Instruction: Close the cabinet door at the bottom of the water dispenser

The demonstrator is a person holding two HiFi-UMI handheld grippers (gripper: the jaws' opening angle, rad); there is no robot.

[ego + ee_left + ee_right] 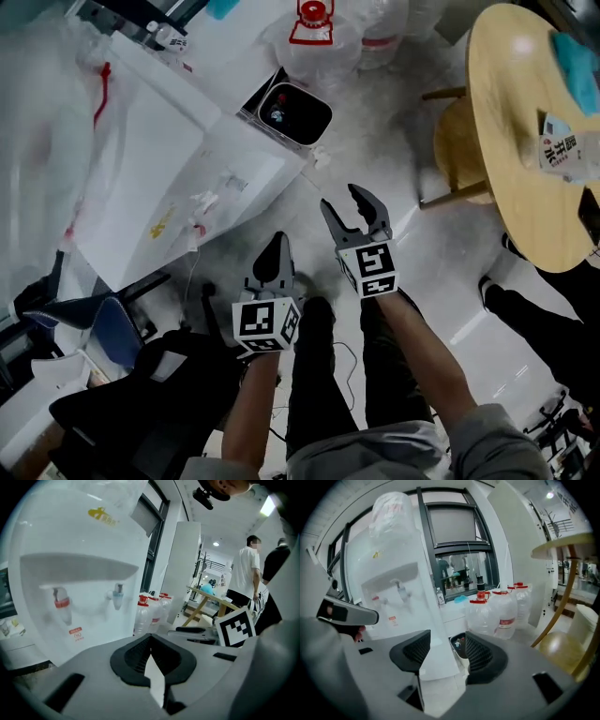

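Note:
The white water dispenser [159, 169] stands at the left, seen from above, wrapped partly in clear plastic. Its red tap [62, 604] and blue tap [117, 595] show in the left gripper view. Its lower front [436, 658] is a plain white panel in the right gripper view, and I cannot make out the cabinet door's edge. My left gripper [277, 242] [150, 637] hangs in front of the dispenser, shut and empty. Beside it my right gripper [341, 199] [447, 637] stands open with nothing between its pads. Neither touches the dispenser.
A small black bin [295, 112] sits beside the dispenser, with large water bottles [314, 37] behind it. A round wooden table [525, 141] and a stool [459, 141] stand at the right. A black chair [141, 394] is at the lower left. People [246, 573] stand behind.

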